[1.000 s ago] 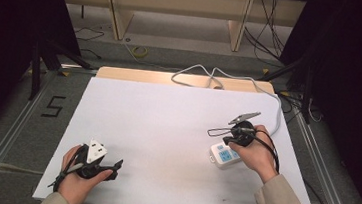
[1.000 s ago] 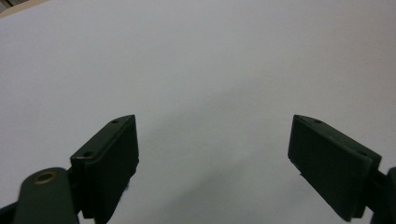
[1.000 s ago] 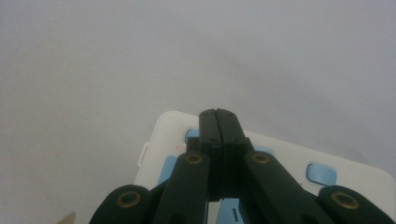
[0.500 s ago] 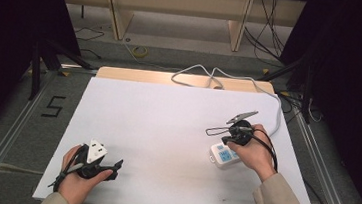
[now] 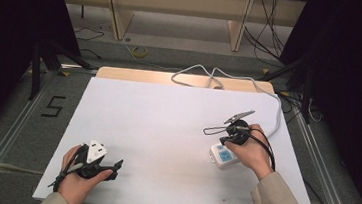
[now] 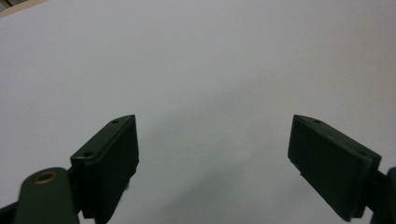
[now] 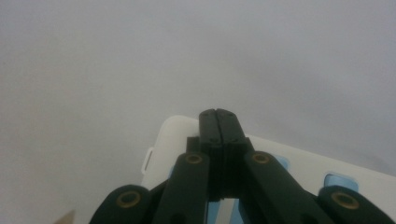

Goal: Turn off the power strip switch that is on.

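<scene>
1. Hidden: the right gripper (image 5: 222,136) and right hand (image 5: 252,151) cover the far part of the strip (image 5: 224,156), a white power strip with blue sockets; in the right gripper view the closed jaws block the middle of the strip (image 7: 327,175), and its near end is cut off by the frame.
2. The sheet (image 5: 166,126) beyond the strip is blurred in the right gripper view, with no detail to read.
3. The right gripper's (image 7: 218,113) jaws are pressed together with nothing between them; whether they touch the strip cannot be told.
4. The left gripper (image 6: 212,140) has its jaws spread wide over bare sheet (image 6: 201,60), gripping nothing.
5. In the high view the left gripper (image 5: 112,166) sits at 7 o'clock on the table, near the front edge, in the left hand (image 5: 79,177).
6. The strip lies at 4 o'clock, well clear of the right edge; its cord (image 5: 274,108) runs along that edge to 12 o'clock and loops off the back.
7. Open room: the sheet's whole middle and 10 o'clock corner are bare.
8. Since a second ago, the right gripper has tipped down slightly toward the strip; the left has stayed put.
</scene>
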